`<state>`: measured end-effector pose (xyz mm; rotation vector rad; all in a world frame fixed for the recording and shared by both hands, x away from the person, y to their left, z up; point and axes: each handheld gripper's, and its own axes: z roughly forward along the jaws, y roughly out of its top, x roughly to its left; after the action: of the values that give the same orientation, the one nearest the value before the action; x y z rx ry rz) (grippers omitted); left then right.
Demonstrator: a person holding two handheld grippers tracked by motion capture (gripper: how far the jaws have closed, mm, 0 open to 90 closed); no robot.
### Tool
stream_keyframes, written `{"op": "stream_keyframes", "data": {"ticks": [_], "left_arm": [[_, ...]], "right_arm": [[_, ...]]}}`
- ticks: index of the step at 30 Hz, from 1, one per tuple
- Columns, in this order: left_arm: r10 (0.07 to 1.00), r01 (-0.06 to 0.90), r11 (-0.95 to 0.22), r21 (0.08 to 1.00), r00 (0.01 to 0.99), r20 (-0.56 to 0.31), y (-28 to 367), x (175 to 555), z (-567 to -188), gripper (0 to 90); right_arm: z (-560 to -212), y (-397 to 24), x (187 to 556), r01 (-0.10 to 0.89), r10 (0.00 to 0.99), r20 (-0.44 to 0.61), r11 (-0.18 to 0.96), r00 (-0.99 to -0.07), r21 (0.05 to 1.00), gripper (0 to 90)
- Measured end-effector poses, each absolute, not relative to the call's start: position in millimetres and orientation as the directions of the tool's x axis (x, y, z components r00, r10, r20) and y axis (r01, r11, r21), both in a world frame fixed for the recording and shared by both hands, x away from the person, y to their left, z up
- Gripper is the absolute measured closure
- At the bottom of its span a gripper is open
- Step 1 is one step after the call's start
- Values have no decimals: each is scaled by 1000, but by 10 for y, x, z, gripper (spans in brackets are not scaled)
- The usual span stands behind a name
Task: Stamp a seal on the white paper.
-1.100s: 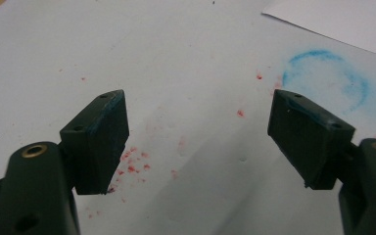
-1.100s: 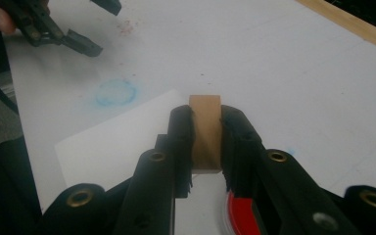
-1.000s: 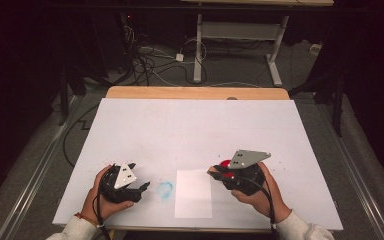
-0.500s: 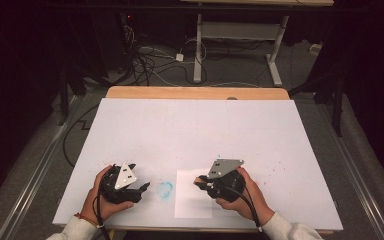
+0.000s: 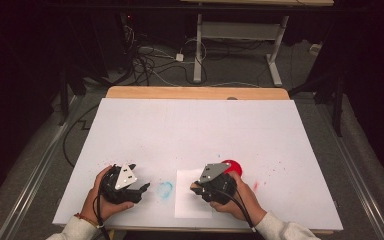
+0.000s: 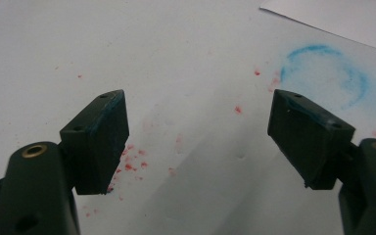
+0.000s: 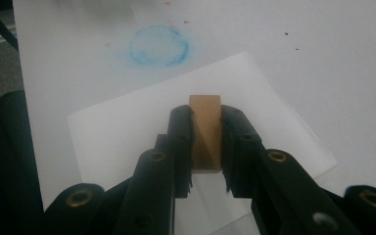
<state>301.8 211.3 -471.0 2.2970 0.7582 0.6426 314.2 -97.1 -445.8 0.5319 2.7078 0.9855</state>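
Block (image 7: 205, 132) of tan wood sat clenched in my right hand-held gripper (image 7: 205, 147), long axis along the jaws, directly over the paper sheet (image 7: 127, 142). Blue ring stain (image 7: 157, 46) lay beyond the sheet. My left hand-held gripper (image 6: 198, 142) was released, empty. No legible writing.

Right gripper (image 5: 196, 187), gripping a wooden block (image 7: 205, 132), is shifting toward 9 o'clock over the paper sheet (image 5: 190, 210), uncovering a red disc (image 5: 234, 167)
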Motion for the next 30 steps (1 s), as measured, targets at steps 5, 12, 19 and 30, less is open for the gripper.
{"op": "stream_keyframes", "data": {"ticks": [5,12,19,30], "left_arm": [[654,349,-637,687,717,242,2113,3018,-4710,225],[652,349,-639,686,719,242,2108,3018,-4712,225],[650,346,-640,686,720,244,2103,3011,-4708,225],[649,345,-641,686,720,244,2101,3009,-4709,225]], "right_arm": [[-4530,-943,3152,267,397,-72,728,-915,631,759],[-4621,-917,3182,289,400,-51,740,-915,607,759],[-4625,-921,3201,294,395,-41,744,-918,600,760],[-4642,-932,3198,287,392,-43,740,-919,608,761]]}}
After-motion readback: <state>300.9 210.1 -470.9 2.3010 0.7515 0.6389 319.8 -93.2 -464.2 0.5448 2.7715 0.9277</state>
